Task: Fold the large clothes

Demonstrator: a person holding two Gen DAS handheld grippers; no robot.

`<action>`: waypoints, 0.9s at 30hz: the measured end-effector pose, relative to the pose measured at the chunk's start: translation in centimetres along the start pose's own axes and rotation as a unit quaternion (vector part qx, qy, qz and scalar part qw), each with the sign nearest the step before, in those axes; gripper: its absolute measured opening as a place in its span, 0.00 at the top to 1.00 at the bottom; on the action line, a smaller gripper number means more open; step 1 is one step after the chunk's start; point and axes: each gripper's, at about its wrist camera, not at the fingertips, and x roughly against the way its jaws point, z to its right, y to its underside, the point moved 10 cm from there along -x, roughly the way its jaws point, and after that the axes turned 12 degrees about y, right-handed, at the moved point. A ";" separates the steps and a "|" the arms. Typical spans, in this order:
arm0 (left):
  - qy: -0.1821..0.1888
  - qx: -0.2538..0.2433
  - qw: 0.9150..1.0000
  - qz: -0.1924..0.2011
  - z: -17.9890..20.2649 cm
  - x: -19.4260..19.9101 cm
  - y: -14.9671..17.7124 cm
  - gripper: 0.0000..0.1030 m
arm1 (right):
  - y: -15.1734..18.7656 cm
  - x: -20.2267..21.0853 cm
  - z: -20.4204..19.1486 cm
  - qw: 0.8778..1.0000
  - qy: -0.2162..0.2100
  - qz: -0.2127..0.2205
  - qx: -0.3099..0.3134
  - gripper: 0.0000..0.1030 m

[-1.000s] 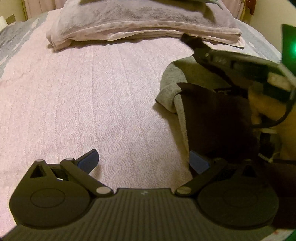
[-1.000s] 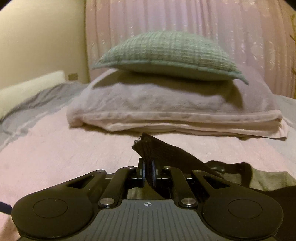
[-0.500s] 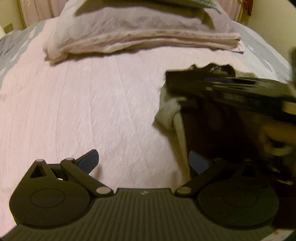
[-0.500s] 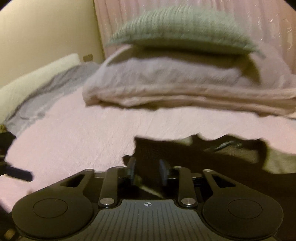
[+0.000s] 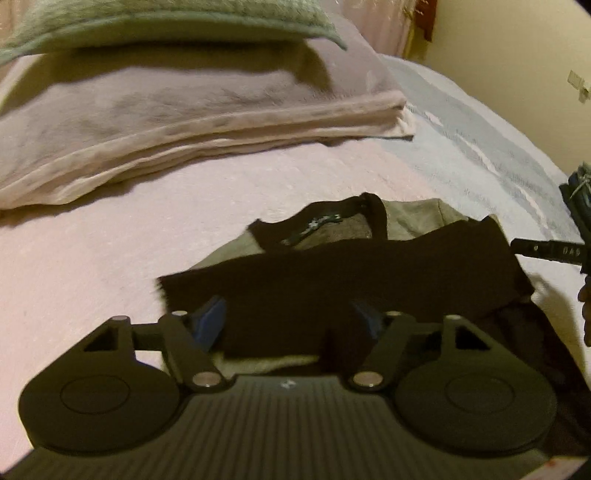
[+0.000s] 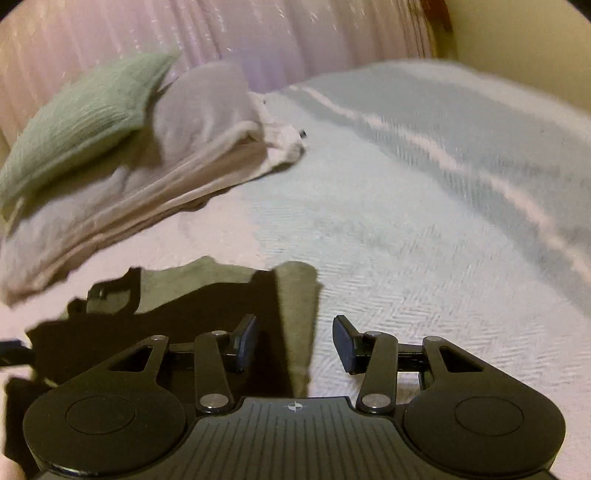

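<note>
Two grippers noted. My left gripper [image 5: 288,319] has just been closing, its jaws apart over the dark garment [image 5: 332,273], whose fabric lies between the blue pads without visible pressure. The garment lies on the bed [image 5: 92,258], below the stacked pillows [image 5: 166,103]. My right gripper [image 6: 295,341] has just been opening, holding nothing, at the garment's right edge.

Green cushion [image 5: 166,22] atop folded pinkish blankets [image 5: 177,110] on pink bedspread [image 5: 92,258], curtain [image 6: 258,33] behind

Pink quilted bedspread [image 5: 110,229], stacked pillows [image 5: 166,99] (green on top), pink curtain [image 6: 258,33], cream wall [image 5: 517,44].
</note>
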 end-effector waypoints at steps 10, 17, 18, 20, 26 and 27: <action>-0.030 -0.006 0.997 -0.068 -2.2 -5.0 2.0 0.61 | -1.2 -5.4 1.3 0.995 -0.059 -0.066 -0.040 0.97; -0.031 0.012 0.999 -0.042 -2.2 -1.6 1.3 0.61 | -1.1 -2.4 1.8 0.999 -0.031 -0.032 -0.004 0.77; -0.037 0.014 0.999 -0.035 -2.3 0.0 1.3 0.58 | -1.1 -1.2 1.4 0.999 -0.032 -0.022 0.007 0.76; -0.053 0.025 0.998 -0.025 -2.8 3.1 1.9 0.55 | -0.3 1.6 0.0 0.999 -0.042 -0.011 0.032 0.72; -0.039 0.075 0.996 -0.034 -3.8 6.7 6.0 0.51 | 5.3 5.6 -5.5 0.990 -0.107 -0.042 0.076 0.62; -0.026 0.077 0.996 -0.036 -3.7 6.3 6.5 0.52 | 6.4 5.5 -6.2 0.988 -0.116 -0.054 0.082 0.62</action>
